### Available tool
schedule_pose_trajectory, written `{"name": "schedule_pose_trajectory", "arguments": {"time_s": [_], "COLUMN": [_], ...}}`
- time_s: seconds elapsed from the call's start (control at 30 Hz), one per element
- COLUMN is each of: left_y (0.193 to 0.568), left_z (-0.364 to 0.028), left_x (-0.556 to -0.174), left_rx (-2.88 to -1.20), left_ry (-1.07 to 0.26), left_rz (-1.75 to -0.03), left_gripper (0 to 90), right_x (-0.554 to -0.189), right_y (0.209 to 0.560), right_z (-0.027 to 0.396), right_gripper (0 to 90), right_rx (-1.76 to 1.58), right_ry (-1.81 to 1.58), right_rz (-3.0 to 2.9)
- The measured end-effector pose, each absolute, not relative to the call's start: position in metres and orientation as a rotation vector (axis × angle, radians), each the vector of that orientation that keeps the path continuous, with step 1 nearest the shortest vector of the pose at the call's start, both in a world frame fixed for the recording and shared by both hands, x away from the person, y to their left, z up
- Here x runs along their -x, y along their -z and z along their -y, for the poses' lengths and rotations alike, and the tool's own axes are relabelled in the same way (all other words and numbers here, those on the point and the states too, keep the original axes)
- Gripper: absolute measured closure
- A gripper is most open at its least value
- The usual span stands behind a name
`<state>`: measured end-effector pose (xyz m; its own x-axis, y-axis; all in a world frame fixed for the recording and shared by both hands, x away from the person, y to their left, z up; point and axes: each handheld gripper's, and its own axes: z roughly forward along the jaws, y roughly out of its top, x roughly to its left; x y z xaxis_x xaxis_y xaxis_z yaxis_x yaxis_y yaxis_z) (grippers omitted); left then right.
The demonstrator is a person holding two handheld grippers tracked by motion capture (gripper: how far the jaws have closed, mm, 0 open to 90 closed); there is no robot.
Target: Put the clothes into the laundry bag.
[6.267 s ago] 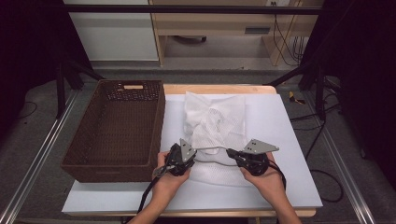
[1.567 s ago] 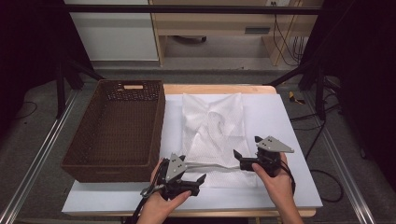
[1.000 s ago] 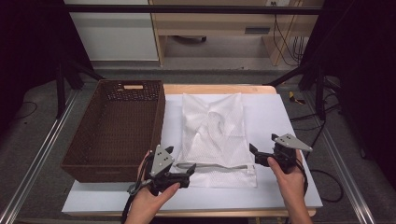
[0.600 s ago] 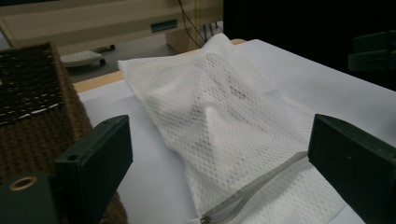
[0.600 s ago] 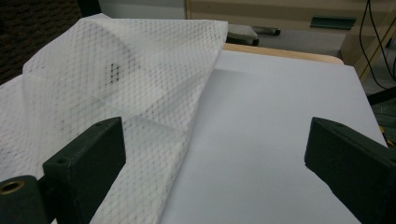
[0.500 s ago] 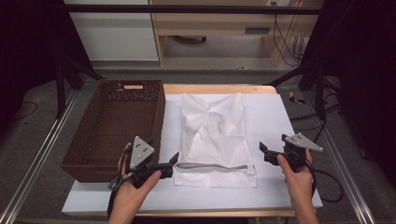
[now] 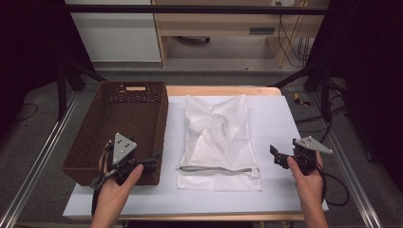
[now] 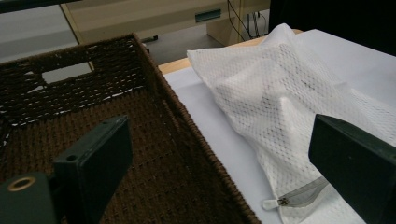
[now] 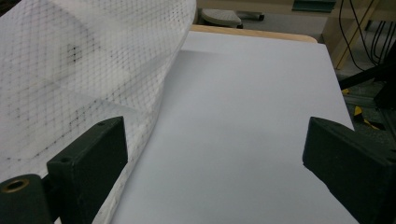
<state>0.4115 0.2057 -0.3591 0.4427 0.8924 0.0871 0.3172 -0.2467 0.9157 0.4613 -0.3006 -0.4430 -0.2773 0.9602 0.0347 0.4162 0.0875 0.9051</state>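
1. The white mesh laundry bag [image 7: 218, 142] lies flat at the centre of the surface [image 7: 285, 118], its zipper [image 7: 216, 169] running across the near end at 6 o'clock. It holds something pale, hard to make out.
2. At 9 o'clock, the left gripper [image 7: 151, 164] hangs over the near right corner of the wicker basket [image 7: 119, 128], fingers [image 8: 95, 161] released and wide, grasping nothing.
3. At 3 o'clock, the right gripper [image 7: 276, 156] sits well apart from the bag, fingers [image 9: 91, 163] likewise released.
4. Likely risk: the loose mesh may snag or bunch if pinched by a single layer, and its contents may slide and tip it when lifted.
5. The basket wall stands just beside the bag's left edge, so a low sweep could catch it. Open room lies right of the bag; the near edge of the surface is close.
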Motion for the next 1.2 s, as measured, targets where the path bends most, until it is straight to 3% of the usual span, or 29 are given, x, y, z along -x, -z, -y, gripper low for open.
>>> {"name": "schedule_pose_trajectory", "arguments": {"time_s": [0.87,1.2], "left_y": [0.359,0.359], "left_z": [-0.276,-0.28], "left_x": [-0.422,-0.422], "left_rx": [-1.709,-1.702], "left_ry": [-0.881,-0.898], "left_rz": [-1.144,-1.151], "left_gripper": [5.6,5.7], "right_x": [-0.466,-0.468], "right_y": [0.462,0.47], "right_z": [0.311,0.3], "right_gripper": [5.7,5.7], "right_rx": [-1.362,-1.348], "right_ry": [-1.124,-1.101], "right_rz": [-1.708,-1.781]}}
